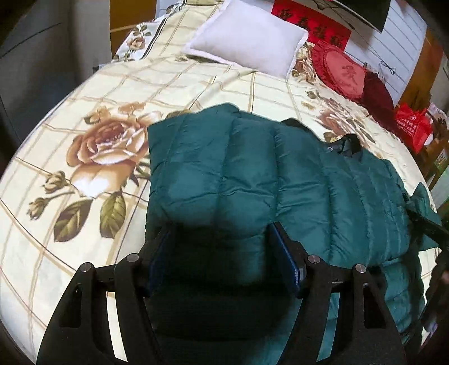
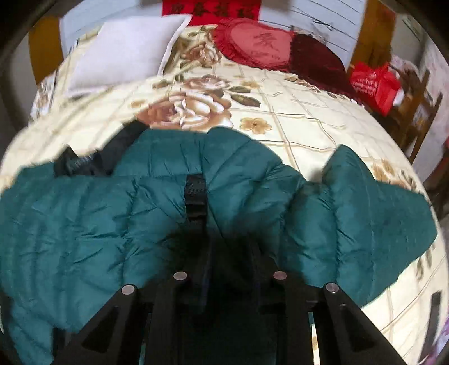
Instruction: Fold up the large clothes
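A teal quilted down jacket (image 1: 252, 174) lies spread across the flowered bedspread (image 1: 84, 157), its dark collar (image 1: 348, 143) to the right. My left gripper (image 1: 221, 233) is open, its blue-padded fingers (image 1: 283, 252) wide apart over the jacket's near edge. In the right wrist view the jacket (image 2: 112, 213) fills the lower frame, with a sleeve (image 2: 373, 213) lying to the right. My right gripper (image 2: 230, 247) has its fingers close together, pinching a bunched fold of jacket fabric beside a black strap (image 2: 195, 196). The fingertips are dark and blurred.
A white pillow (image 1: 247, 36) and a red heart-shaped cushion (image 1: 339, 70) lie at the head of the bed. A red bag (image 1: 412, 126) sits on a wooden chair (image 2: 415, 118) at the right side. A red banner (image 2: 210, 8) hangs on the wall.
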